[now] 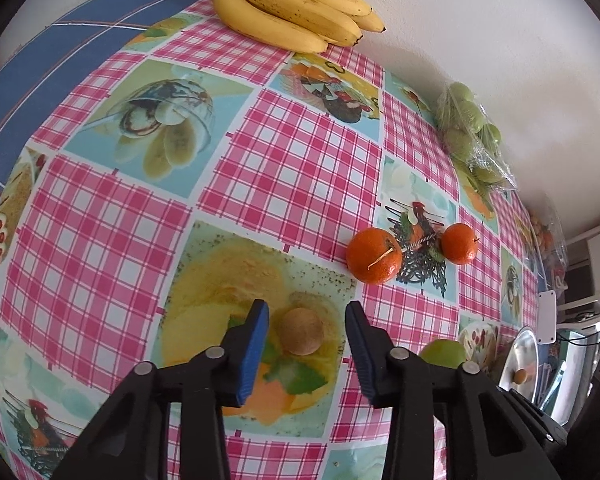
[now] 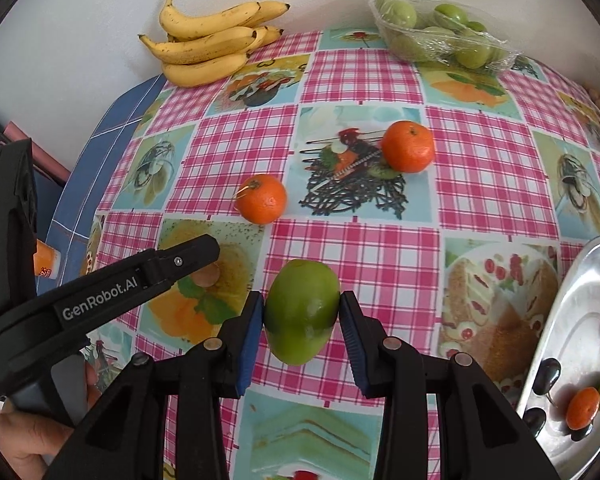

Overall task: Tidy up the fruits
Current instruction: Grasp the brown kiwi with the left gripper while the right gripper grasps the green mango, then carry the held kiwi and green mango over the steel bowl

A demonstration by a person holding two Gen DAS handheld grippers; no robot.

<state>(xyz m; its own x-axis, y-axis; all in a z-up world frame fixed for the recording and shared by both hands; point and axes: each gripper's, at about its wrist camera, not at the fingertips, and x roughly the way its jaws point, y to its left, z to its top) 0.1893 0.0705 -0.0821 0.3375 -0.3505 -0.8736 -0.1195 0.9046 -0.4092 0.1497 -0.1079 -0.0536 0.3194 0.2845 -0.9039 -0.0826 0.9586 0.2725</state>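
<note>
A small round brown fruit [image 1: 302, 331] lies on the checked tablecloth between the blue pads of my left gripper [image 1: 306, 340], with a gap on both sides, so the pads do not press it. In the right wrist view the left gripper [image 2: 202, 258] comes in from the left over that brown fruit [image 2: 206, 276]. My right gripper [image 2: 302, 316] is shut on a green oval fruit [image 2: 302, 312], which also peeks out in the left wrist view [image 1: 442, 354]. Two tangerines [image 2: 262, 199] [image 2: 408, 146] lie further back on the table.
Bananas [image 2: 208, 40] and a wrapped pack of green fruit [image 2: 440, 32] lie against the back wall. A metal tray [image 2: 580, 300] at the right edge holds a tangerine [image 2: 583, 408], a green fruit and dark fruits. A person's hand [image 2: 24, 440] holds the left gripper.
</note>
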